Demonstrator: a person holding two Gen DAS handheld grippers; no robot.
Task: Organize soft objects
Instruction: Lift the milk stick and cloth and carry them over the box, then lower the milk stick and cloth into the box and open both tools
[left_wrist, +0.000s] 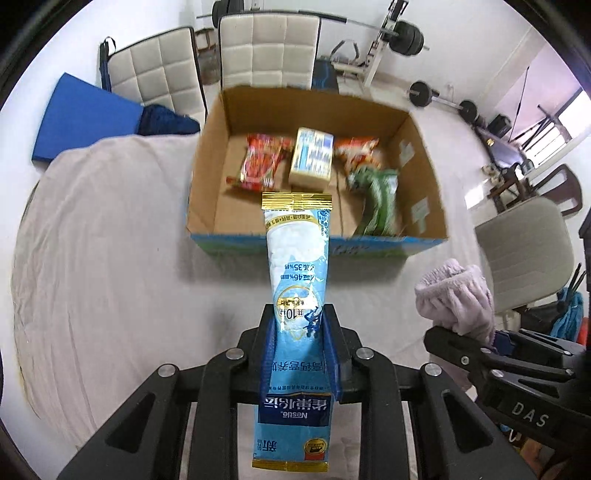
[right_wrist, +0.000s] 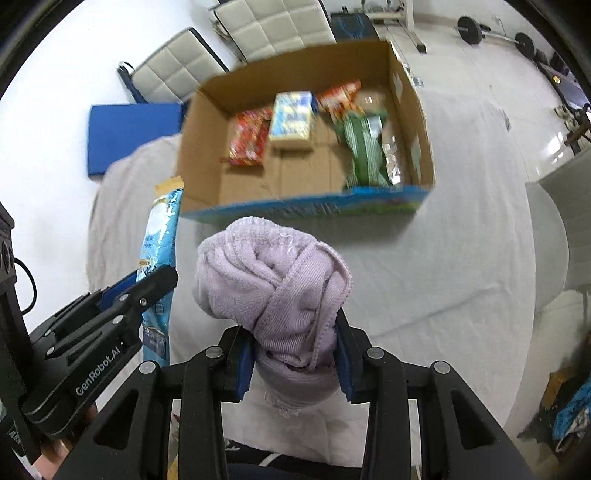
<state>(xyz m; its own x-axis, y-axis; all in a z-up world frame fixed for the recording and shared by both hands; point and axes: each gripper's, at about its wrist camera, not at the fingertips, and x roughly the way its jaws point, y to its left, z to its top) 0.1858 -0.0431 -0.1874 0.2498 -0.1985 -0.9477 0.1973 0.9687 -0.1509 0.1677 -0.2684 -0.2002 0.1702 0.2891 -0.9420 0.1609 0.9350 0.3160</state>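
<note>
The left tool (left_wrist: 300, 332) grips a blue packet (left_wrist: 298, 266); the right tool (right_wrist: 295, 354) clamps a lilac towel (right_wrist: 273, 273). Carry both over the box (left_wrist: 424, 184) wall, then release low into bare floor space.

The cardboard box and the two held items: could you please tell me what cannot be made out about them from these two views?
- Cardboard box: contents smeared by motion blur in the right wrist view; no label is readable.
- Silvery packet: absent from the left wrist view, where the green striped packet covers that spot.
- Blue milk powder pouch: middle hidden by the left gripper.
- Lilac towel: lower part hidden by the right gripper.
</note>
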